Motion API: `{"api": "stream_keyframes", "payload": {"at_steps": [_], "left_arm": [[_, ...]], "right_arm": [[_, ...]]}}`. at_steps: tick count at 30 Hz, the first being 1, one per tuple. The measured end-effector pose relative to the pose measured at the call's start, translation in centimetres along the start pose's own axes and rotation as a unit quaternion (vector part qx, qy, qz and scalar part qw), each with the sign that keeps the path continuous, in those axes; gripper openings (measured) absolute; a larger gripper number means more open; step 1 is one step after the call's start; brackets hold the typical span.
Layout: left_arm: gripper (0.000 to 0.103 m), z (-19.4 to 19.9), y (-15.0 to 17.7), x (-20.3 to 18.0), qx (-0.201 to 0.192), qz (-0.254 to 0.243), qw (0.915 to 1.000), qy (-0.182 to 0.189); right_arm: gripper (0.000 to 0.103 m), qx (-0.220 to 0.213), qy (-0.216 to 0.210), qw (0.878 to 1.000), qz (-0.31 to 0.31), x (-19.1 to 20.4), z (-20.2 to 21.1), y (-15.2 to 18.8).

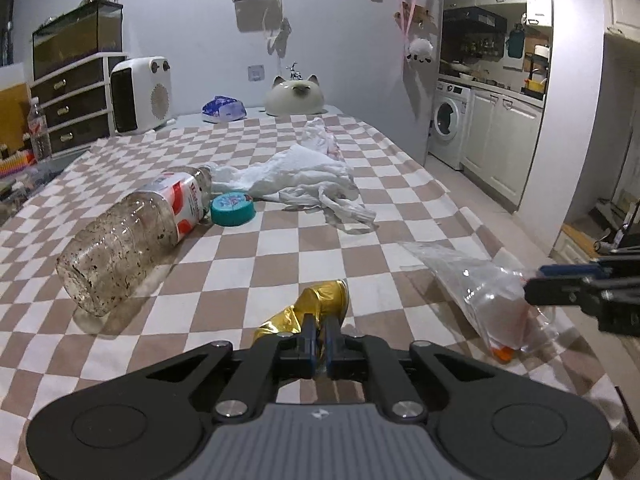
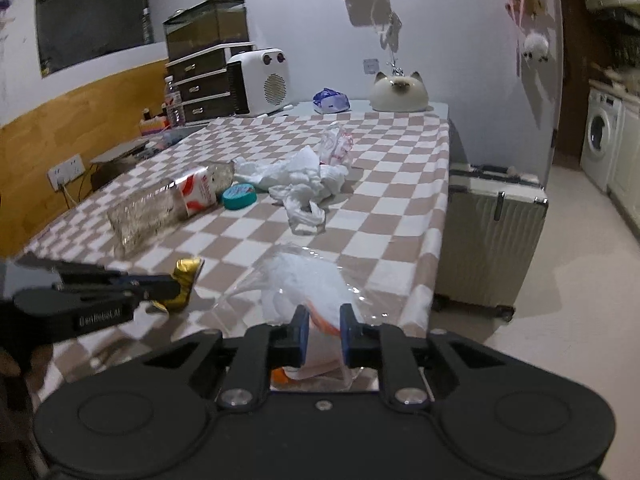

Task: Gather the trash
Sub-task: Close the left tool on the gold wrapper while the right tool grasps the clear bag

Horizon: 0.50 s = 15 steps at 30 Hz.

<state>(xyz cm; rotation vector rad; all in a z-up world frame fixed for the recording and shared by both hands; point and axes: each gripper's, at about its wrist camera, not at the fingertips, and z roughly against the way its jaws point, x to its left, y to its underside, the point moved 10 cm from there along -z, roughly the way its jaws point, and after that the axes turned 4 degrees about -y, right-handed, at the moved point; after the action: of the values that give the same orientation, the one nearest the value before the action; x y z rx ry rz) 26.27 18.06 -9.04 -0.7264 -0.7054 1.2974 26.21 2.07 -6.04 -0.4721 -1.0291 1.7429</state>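
At the left of my left-wrist view one large clear bottle (image 1: 132, 236) lies on its side on the checkered tablecloth (image 1: 280, 256), its inside speckled with dark bits, a red-and-white label near the neck. Just beside its neck sits one teal lid (image 1: 233, 209), and right of that a heap of crumpled white plastic bags (image 1: 304, 184) spreads across the middle of the frame; none of these lies between my grippers and what they hold. Low in the centre, my left gripper (image 1: 319, 326) is pinched tight on one crumpled gold foil wrapper (image 1: 324, 300), shiny and creased, standing up off the cloth. At the right edge my right gripper (image 1: 534, 286) reaches in, its jaws narrowed onto one clear plastic bag (image 1: 480, 292) with something orange inside, lying near the table's front right corner. At the far end stand one white heater (image 1: 142, 94), upper left, and one cat-faced dome (image 1: 294, 96), upper centre.
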Motion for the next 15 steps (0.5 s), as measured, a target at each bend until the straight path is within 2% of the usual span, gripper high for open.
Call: {"api": "stream_keyframes", "payload": {"at_steps": [2,6,8,13,15], "left_arm": [[0.007,-0.2,-0.1,-0.2,0.001,-0.004,1.0,-0.005],[0.012,-0.7,-0.2,-0.4,0.004,-0.005,0.9999,-0.011],[0.012,-0.9,-0.4,-0.4,0.003,-0.003,0.9999,-0.014],[0.012,-1.2,-0.5,-0.4,0.0,0.002,0.9998,-0.017],[0.016,-1.2,-0.5,-0.5,-0.001,0.0,0.9999,-0.017]], "right_arm": [[0.019,-0.001,0.001,1.0,0.017,0.3,0.0,0.4],[0.038,-0.01,-0.005,0.999,0.048,1.1,0.7,1.0],[0.043,-0.013,-0.005,0.998,0.064,1.4,0.9,1.5],[0.045,-0.012,0.008,0.996,0.093,1.6,0.4,2.2],[0.05,-0.02,0.026,0.992,0.118,1.7,0.2,2.1]]}}
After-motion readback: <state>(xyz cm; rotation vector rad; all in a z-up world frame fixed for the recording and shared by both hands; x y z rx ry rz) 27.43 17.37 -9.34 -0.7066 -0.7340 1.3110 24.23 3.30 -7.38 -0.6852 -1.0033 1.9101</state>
